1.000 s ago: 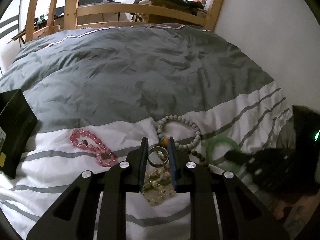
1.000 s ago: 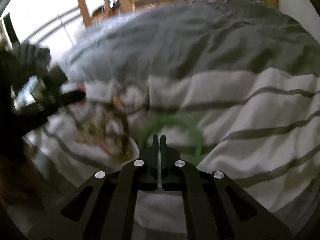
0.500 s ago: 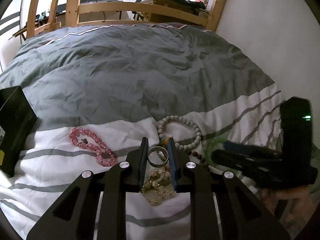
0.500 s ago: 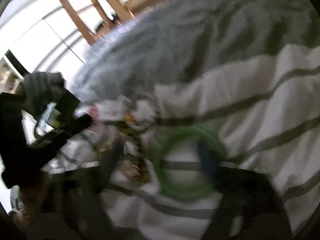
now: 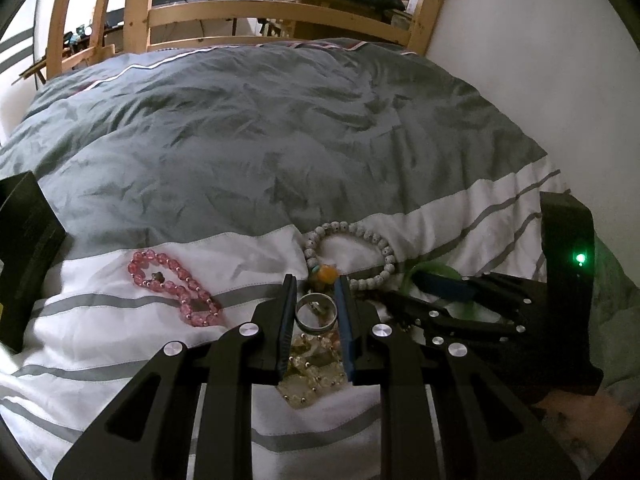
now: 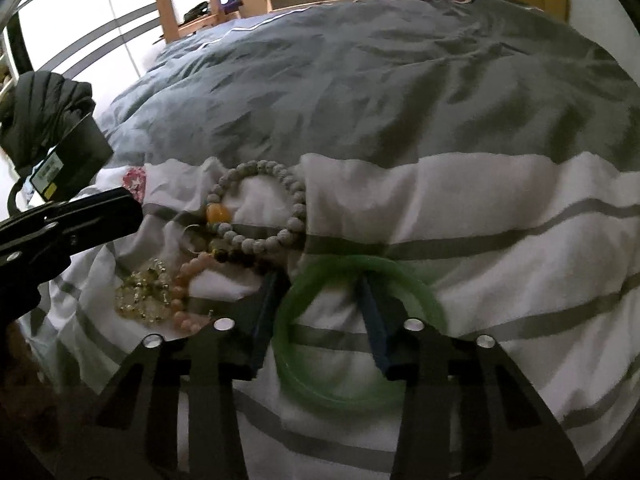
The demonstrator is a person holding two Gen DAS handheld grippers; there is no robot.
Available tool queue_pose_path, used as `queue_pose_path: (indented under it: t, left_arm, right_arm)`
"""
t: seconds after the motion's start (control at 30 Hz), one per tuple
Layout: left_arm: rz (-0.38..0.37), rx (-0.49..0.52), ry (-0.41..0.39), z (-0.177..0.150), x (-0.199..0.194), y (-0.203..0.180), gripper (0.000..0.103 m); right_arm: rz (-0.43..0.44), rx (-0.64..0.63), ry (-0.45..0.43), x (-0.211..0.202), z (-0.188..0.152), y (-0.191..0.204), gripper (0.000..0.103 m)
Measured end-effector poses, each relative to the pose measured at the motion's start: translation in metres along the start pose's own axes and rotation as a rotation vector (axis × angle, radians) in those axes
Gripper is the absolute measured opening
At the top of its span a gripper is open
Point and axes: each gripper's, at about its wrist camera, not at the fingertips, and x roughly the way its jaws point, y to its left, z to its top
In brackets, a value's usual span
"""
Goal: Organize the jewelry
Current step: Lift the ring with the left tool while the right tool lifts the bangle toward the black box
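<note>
- Black fingers with blue pads: the left gripper [image 5: 315, 308] is spread just wide enough to bracket a silver ring [image 5: 315, 312], which lies on the white band of the duvet [image 5: 280, 140]; whether the pads actually touch the metal is hard to tell.
- Under and behind that ring, between the same fingers, sits a clear yellowish bead bracelet [image 5: 310, 376] in a loose heap.
- The right gripper [image 6: 320, 304] is spread wide, one finger outside a green bangle [image 6: 360, 360] and the other inside its loop, so the near-left arc of the bangle lies between them (nothing pinched, as far as I can see).
- No jewelry container shows itself; a black box [image 5: 24, 256] stands at the left edge of the bed, cut off by the frame, its contents unseen.
- Beyond the left gripper lies a white bead bracelet [image 5: 352, 248] with an amber bead, and off to the left a pink bead bracelet [image 5: 176, 292].
- Beside the bangle, in the right wrist view, a dark bead strand [image 6: 240, 258] and a peach bead strand [image 6: 184, 292] overlap; their ends are tangled and unclear.
- A wooden bed frame [image 5: 280, 12] rises behind the grey bedding.
</note>
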Motion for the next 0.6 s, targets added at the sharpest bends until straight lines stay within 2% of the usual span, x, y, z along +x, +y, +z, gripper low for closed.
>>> queue_pose_path:
  t: [0.03,0.1,0.2,0.27,0.47,0.6]
  left_arm:
    - [0.0,-0.001,0.0,0.0,0.0,0.0,0.018]
    - [0.001,-0.001,0.0,0.0,0.0,0.0,0.018]
    - [0.01,-0.009,-0.004,0.0,-0.002,0.0,0.018]
    - [0.017,-0.023,-0.011,0.001,-0.003,0.003,0.018]
    - [0.03,-0.068,-0.023,0.002,-0.007,0.015,0.018]
    - [0.028,-0.063,-0.03,0.004,-0.009,0.014,0.019]
  right_arm:
    - [0.041,0.011,0.0,-0.003,-0.001,-0.003,0.023]
    - [0.142,0.06,0.003,-0.004,-0.001,-0.008,0.016]
    - [0.236,0.128,-0.011,-0.006,-0.001,-0.015,0.013]
    - [0.3,0.171,-0.055,-0.014,0.001,-0.019,0.011]
    - [0.395,0.262,-0.168,-0.039,0.003,-0.033,0.009]
    - [0.437,0.275,-0.215,-0.05,0.012,-0.03,0.009]
